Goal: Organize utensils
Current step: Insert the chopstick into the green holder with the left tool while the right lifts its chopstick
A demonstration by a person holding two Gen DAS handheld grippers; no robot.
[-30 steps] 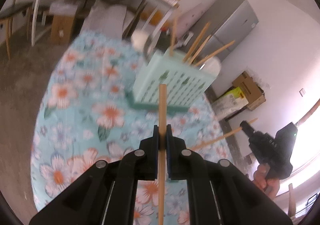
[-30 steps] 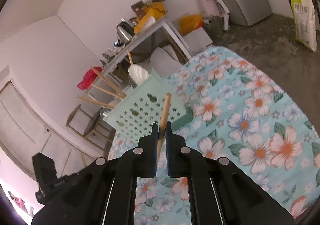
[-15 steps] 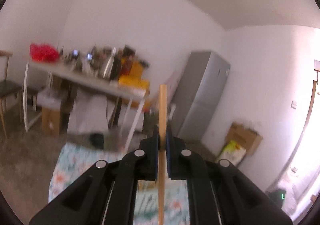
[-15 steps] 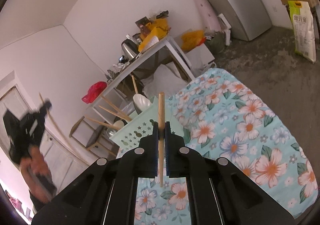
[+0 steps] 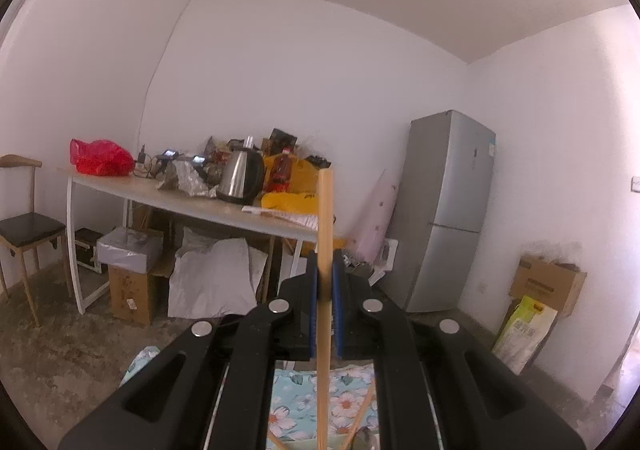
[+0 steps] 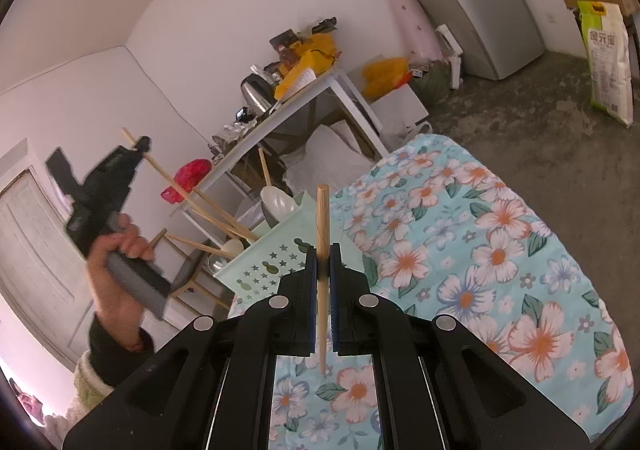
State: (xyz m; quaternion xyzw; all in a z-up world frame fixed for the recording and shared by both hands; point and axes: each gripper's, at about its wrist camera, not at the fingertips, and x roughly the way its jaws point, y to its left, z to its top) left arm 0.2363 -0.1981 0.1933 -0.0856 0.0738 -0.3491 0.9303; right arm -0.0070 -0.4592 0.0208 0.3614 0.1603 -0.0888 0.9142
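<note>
**Two chopsticks aloft, holder waiting**

The left gripper [image 5: 325, 282] has its jaws clenched on a chopstick [image 5: 325, 234], held upright and raised well above the counter [image 6: 500, 250], camera facing the room rather than the work. The right gripper [image 6: 322, 274] likewise grips a second chopstick [image 6: 322, 226], jaws tight on it, just in front of the green holder [image 6: 272, 262], which already carries several chopsticks and a spoon [image 6: 276, 202] at the counter's far edge.

Risks, as I judge them: the left stick is pinched by a narrow contact and could pivot or slip during the swing down. With the holder out of the left camera's sight, the tip may miss the opening. Leaning sticks inside could block entry, and a push could tip the light holder off the edge.
</note>
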